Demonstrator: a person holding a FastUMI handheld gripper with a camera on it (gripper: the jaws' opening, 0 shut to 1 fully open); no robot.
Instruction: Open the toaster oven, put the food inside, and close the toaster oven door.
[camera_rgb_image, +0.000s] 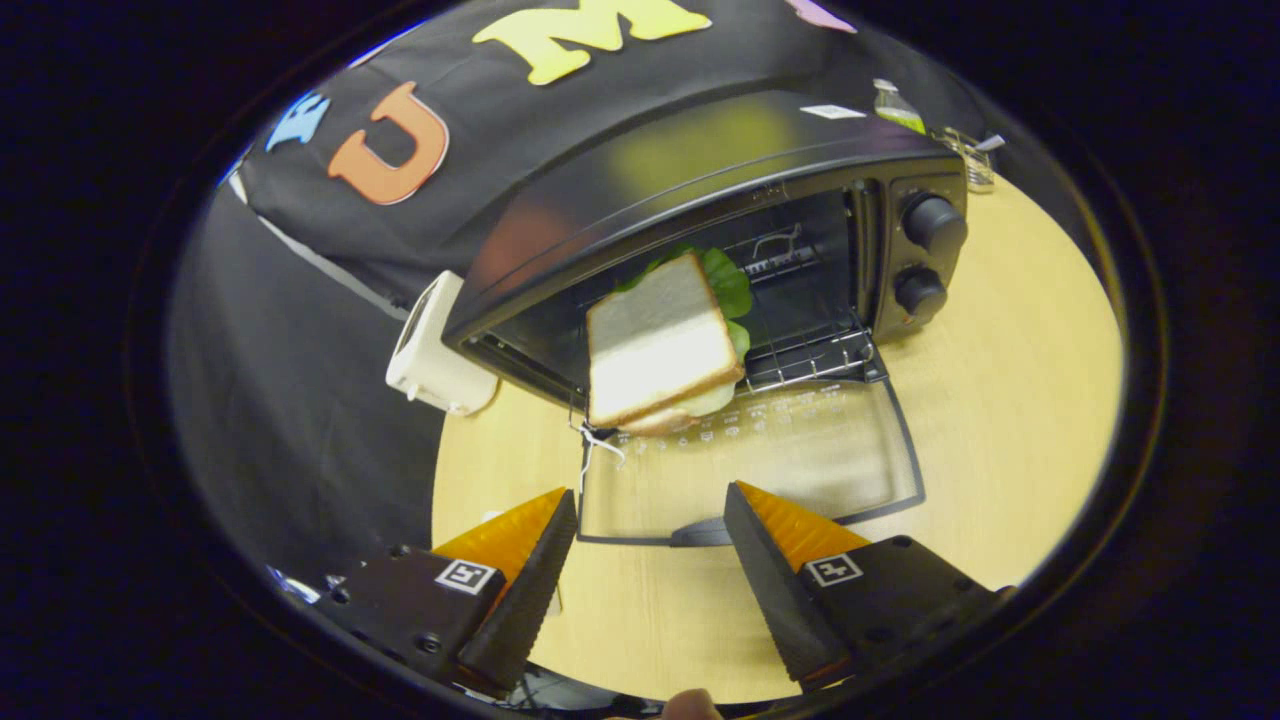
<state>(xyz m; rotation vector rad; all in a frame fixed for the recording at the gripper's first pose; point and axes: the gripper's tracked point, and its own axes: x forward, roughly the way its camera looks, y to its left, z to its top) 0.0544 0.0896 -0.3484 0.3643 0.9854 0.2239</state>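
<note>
Claw (650, 515) open, empty, over pale wooden table (1010, 400), near the lowered door (760, 470). Beyond, sandwich (660, 345) on toaster oven (720, 210) rack, partly overhanging the door. White appliance (430, 345) at table's edge beside oven.

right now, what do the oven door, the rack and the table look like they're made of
Oven door: clear glass in a dark frame, likely metal; the table shows through it. Rack: bright wire, probably chromed steel, glinting. Table: pale wood-look top, maybe laminate, with faint grain. The sandwich sits on the rack; the gripper is open just short of the door.
</note>
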